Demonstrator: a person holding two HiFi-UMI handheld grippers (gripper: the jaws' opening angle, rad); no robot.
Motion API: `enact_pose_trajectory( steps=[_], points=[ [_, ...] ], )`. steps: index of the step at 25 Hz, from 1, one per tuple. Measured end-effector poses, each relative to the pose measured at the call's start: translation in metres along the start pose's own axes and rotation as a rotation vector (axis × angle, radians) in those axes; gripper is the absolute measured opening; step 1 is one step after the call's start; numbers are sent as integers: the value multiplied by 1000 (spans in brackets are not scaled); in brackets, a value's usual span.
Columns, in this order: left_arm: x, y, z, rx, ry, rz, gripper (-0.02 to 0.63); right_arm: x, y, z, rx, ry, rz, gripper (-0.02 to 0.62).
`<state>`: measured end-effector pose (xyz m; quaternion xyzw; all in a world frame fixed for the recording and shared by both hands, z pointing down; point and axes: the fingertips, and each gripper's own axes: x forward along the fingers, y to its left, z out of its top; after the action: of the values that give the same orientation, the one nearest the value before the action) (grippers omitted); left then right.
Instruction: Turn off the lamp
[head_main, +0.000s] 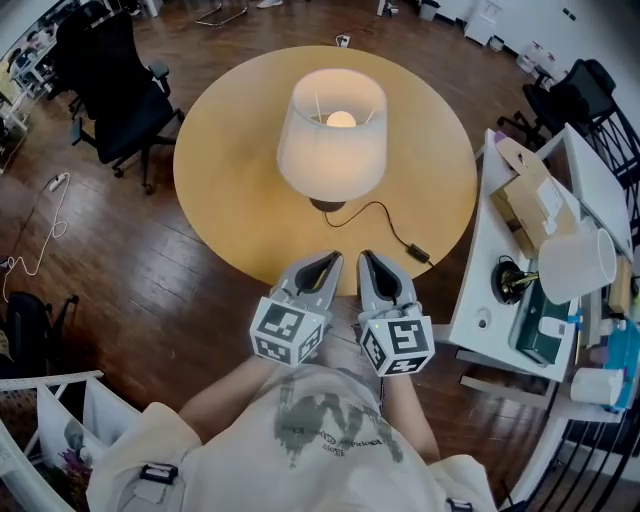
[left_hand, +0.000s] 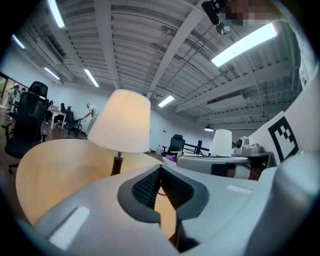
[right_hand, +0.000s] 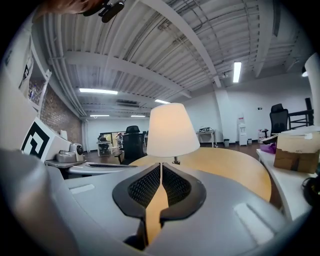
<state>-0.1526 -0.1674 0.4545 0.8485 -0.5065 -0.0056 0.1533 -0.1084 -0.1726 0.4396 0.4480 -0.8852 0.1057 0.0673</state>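
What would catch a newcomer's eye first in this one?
The lit lamp, its white shade glowing at the middle of the round wooden table. Next, the left tool and right tool, side by side at the table's near edge, both shut and empty. The lamp's black cord runs to a small switch near the right tool.

Lamp (head_main: 332, 135) on table (head_main: 230, 200) centre; cord (head_main: 416, 252) runs right (toward desk (head_main: 480, 285)); chair (head_main: 125, 100) left of table.

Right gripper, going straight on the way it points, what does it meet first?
Most likely the lamp, near its stem; the right gripper tilts slightly down, so the tabletop could come first.
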Motion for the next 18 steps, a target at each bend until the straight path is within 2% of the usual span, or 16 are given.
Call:
enact_pose_trajectory(
  steps=[10, 18],
  points=[
    [1, -24, 5, 32, -13, 11, 0, -19, -7, 0, 2, -16, 3, 5],
    [-27, -49, 4, 35, -29, 69, 0, -50, 14, 7, -35, -10, 80, 0]
  ],
)
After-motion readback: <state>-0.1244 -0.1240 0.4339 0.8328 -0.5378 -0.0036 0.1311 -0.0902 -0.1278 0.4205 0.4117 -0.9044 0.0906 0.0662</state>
